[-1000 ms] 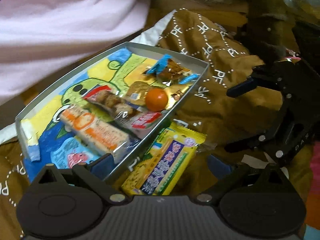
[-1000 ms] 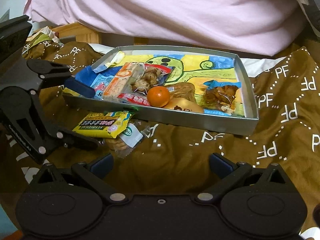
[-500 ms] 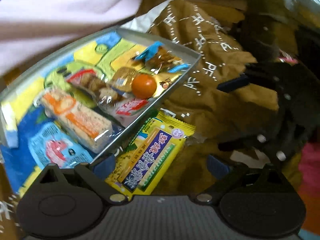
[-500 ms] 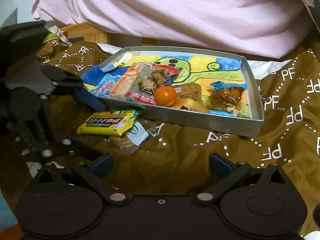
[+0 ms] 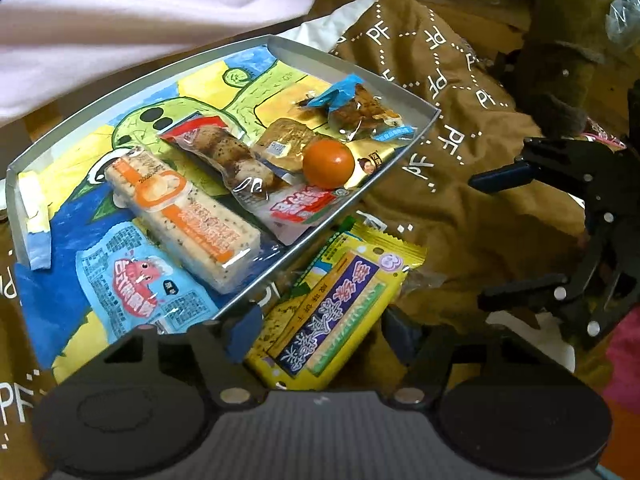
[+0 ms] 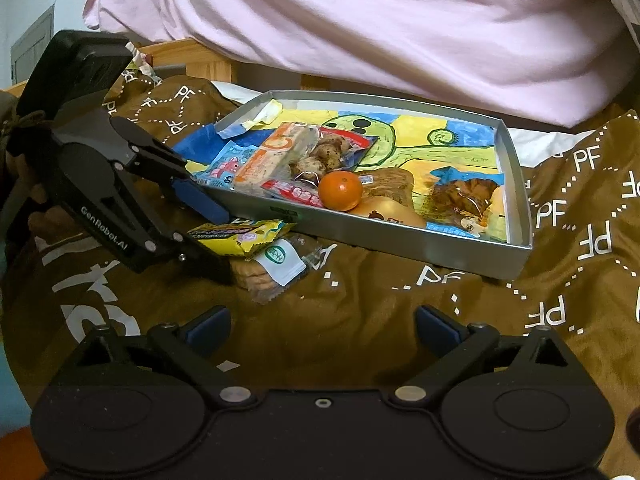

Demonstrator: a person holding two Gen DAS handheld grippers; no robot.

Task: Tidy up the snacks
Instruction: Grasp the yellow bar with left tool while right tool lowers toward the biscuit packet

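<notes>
left gripper (image 5: 320,320), jaws spread, straddles the yellow packet (image 5: 336,312) beside the tray (image 5: 328,222); pinch its middle, clearing the rim.

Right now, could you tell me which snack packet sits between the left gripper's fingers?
The yellow packet with the purple label, lying on the brown blanket outside the tray; the left gripper straddles it.

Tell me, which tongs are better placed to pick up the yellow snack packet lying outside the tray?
The left tongs. They are open, with the yellow packet right between their fingers, beside the tray. The right tongs are open too, but farther back over bare brown cloth.
</notes>
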